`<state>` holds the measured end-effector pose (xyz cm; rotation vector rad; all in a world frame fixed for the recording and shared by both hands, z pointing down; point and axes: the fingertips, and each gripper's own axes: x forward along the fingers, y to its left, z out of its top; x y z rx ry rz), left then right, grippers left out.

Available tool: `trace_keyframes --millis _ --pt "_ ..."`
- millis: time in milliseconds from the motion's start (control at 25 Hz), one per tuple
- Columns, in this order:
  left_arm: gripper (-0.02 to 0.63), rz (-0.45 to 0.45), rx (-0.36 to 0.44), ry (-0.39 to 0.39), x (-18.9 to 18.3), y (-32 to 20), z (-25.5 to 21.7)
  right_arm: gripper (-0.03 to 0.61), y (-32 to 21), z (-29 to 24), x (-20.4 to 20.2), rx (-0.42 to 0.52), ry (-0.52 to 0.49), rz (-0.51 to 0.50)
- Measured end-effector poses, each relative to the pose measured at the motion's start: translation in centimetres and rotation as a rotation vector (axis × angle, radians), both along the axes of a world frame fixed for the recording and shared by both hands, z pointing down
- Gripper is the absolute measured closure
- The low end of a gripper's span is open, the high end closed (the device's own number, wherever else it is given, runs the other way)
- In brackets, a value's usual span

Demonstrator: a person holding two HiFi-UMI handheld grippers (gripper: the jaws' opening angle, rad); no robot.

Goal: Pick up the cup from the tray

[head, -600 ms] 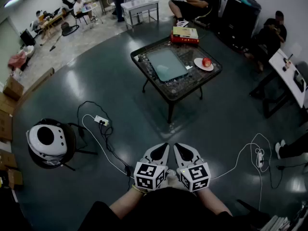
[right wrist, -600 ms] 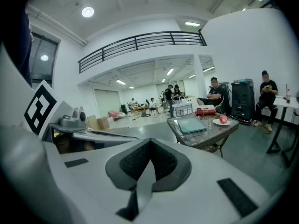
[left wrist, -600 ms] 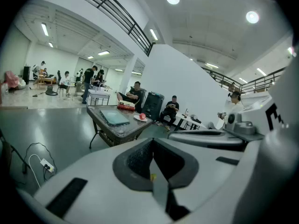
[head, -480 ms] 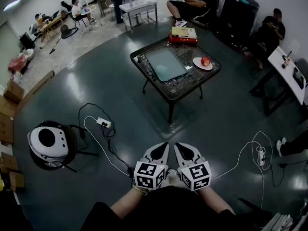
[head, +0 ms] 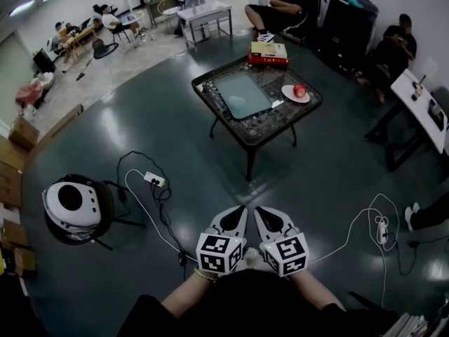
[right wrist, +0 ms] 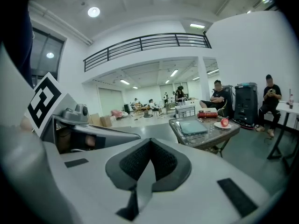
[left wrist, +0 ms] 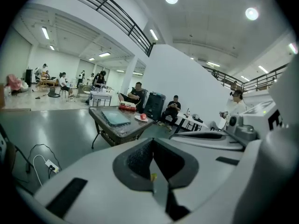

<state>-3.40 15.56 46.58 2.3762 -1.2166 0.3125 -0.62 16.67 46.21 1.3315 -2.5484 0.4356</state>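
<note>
Scarcely any shift: left tool point(head: 240, 209) and right tool point(head: 258, 210) closed, empty.

Mid-floor stands a table point(head: 247, 137), well ahead of the left gripper point(head: 240, 211) and right gripper point(head: 260, 212), which sit side by side at the near edge; a tray point(head: 242, 95) lies at the table's centre; to its right, a plate point(head: 290, 95) bears an apple point(head: 300, 90); books point(head: 269, 50) lie at the far corner; a seated person point(head: 280, 2) is behind; a power strip point(head: 154, 180) lies on the floor to the left.
</note>
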Motion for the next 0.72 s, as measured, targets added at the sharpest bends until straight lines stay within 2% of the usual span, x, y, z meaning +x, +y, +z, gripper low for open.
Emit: trace_keyframes --millis 280,720 --pt "0.604 -0.010 0.005 -0.010 0.63 0.79 0.07 0.574 0.59 -0.41 0.83 0.009 -0.066 -0.011" --pt "0.604 -0.056 0.005 -0.016 -0.32 0.73 -0.14 0.574 0.98 -0.03 0.57 -0.011 -0.065 -0.035"
